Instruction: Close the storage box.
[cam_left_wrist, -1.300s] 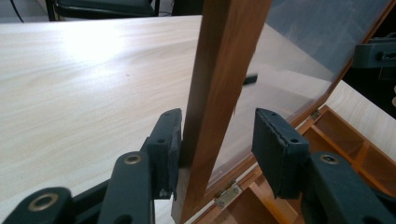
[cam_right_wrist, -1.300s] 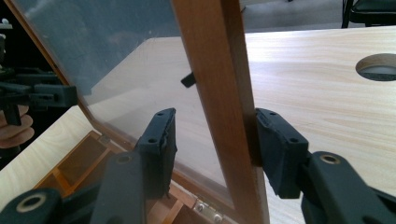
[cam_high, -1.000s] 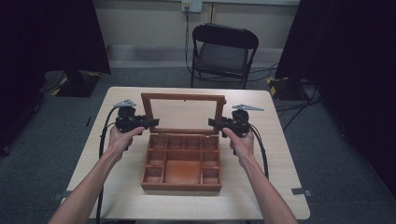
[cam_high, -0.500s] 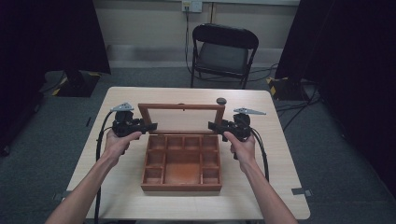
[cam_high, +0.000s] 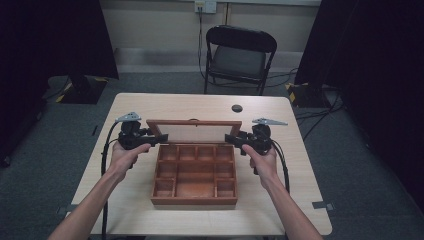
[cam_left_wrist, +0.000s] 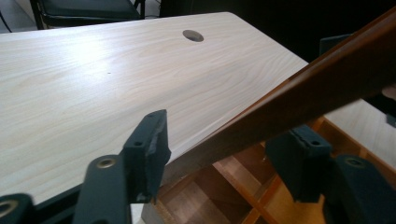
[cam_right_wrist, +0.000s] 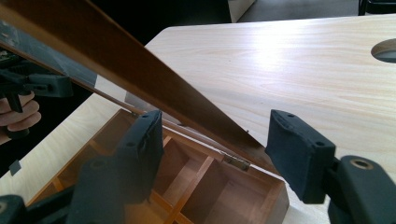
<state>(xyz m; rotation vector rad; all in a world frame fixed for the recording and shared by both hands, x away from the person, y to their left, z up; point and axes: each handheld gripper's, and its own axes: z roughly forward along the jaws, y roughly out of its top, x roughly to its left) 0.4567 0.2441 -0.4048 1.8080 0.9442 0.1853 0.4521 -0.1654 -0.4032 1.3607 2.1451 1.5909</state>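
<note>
Wooden box (cam_high: 194, 175) mid-worktop (cam_high: 125, 210), compartments bare, lid (cam_high: 194, 131) raised and leaning back past upright on its rear hinges. Left tool (cam_high: 156, 138) at the lid's left edge, jaws just opened, lid frame (cam_left_wrist: 299, 102) between the pads but unpressed: released. Right tool (cam_high: 231, 138) at the lid's right edge, jaws likewise just widened, lid frame (cam_right_wrist: 140, 79) passing between them with gaps either side: released. Hinge (cam_right_wrist: 236, 161) seen at the box's back wall. Round hole (cam_high: 237, 108) in the worktop behind the lid.
</note>
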